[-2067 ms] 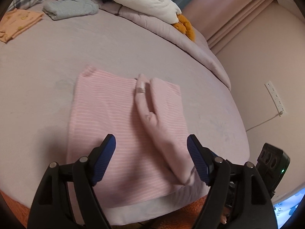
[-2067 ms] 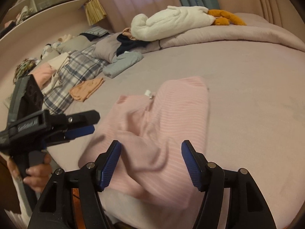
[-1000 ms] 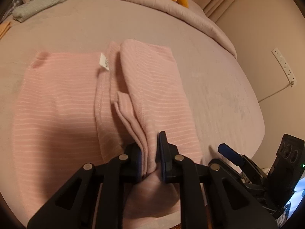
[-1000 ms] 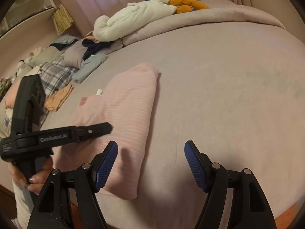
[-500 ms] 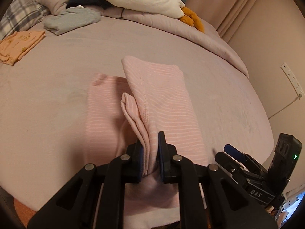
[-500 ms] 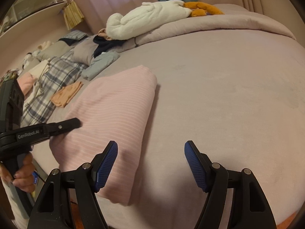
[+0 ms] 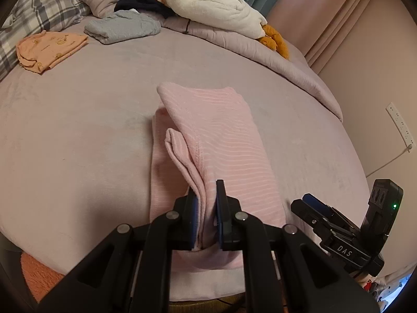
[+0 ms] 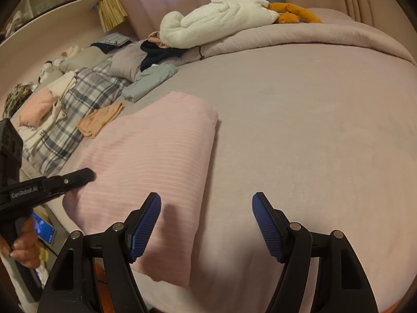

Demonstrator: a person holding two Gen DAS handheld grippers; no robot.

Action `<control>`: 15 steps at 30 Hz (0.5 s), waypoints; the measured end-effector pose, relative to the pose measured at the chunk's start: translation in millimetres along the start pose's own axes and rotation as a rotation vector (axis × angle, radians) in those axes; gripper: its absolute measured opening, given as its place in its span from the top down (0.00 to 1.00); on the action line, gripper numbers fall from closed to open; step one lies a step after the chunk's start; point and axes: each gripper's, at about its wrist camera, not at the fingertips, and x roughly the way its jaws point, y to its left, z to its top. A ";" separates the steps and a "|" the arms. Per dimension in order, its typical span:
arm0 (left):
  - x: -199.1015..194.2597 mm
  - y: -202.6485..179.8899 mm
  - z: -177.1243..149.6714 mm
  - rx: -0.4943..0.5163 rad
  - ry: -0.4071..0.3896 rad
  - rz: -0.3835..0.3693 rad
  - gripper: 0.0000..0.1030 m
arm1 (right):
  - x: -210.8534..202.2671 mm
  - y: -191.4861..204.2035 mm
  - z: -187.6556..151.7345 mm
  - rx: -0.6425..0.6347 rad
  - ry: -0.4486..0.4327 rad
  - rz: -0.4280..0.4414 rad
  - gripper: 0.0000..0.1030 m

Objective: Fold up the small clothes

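1. Two tongs at work over a mauve bed (image 8: 312, 120): left gripper (image 7: 206, 210) pinched tight on a gathered fold of the pink striped garment (image 7: 221, 140), blue pads pressed against the cloth on both sides.
2. Right gripper (image 8: 206, 224) spread wide, gripping nothing, hovering just above the bed beside the garment's near right edge.
3. Garment lying lengthwise near the bed's front edge, folded over itself, one raised flap running from the left gripper toward the far end.
4. Farther back, folded orange garment (image 7: 49, 48) and folded grey-blue garment (image 7: 122, 27) resting apart on the bed, beside a plaid blanket (image 8: 78, 109).
5. White plush toy (image 8: 216, 20) stretched along a rolled duvet (image 8: 325, 36) at the far side.
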 end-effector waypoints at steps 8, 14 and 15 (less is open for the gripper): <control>-7.9 13.1 -5.9 -0.055 -0.010 0.012 0.90 | 2.3 1.6 0.8 -0.002 0.008 0.005 0.30; -6.1 16.7 -9.5 -0.050 0.003 0.033 0.90 | 4.0 4.4 1.2 -0.001 0.010 0.011 0.30; -2.2 18.5 -11.3 -0.053 0.015 0.043 0.89 | 4.4 5.1 0.8 -0.002 0.011 0.012 0.30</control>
